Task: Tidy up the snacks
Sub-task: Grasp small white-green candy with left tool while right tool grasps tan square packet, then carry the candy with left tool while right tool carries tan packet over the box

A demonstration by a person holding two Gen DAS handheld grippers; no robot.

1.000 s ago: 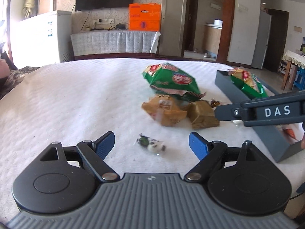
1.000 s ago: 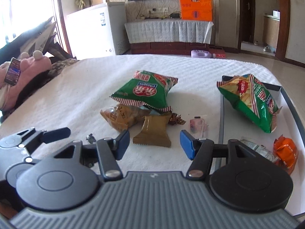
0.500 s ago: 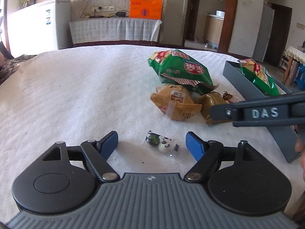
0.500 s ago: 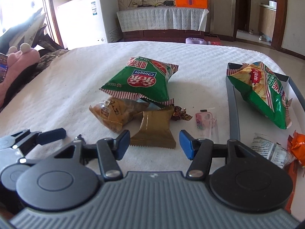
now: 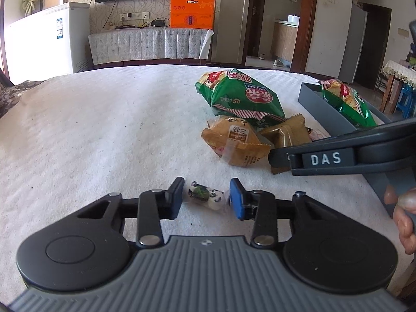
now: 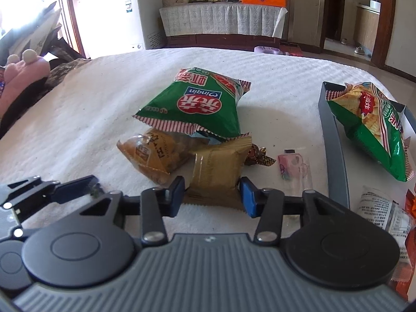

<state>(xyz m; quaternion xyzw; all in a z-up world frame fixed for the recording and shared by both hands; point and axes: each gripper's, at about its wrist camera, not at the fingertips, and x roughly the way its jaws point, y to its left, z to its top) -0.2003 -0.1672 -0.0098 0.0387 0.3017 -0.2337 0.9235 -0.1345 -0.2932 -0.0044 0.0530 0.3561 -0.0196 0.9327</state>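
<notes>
blue pads of our left gripper (image 5: 205,199) bracket the panda candy (image 5: 206,198) crosswise, not clamped; right gripper (image 6: 212,195) likewise narrows around the gold packet (image 6: 217,174).

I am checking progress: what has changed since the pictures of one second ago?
Both claws moved forward and narrowed: the left claw now brackets the small panda candy, the right claw the olive packet. Neither looks clamped yet. The snacks and grey tray stayed in place.
</notes>
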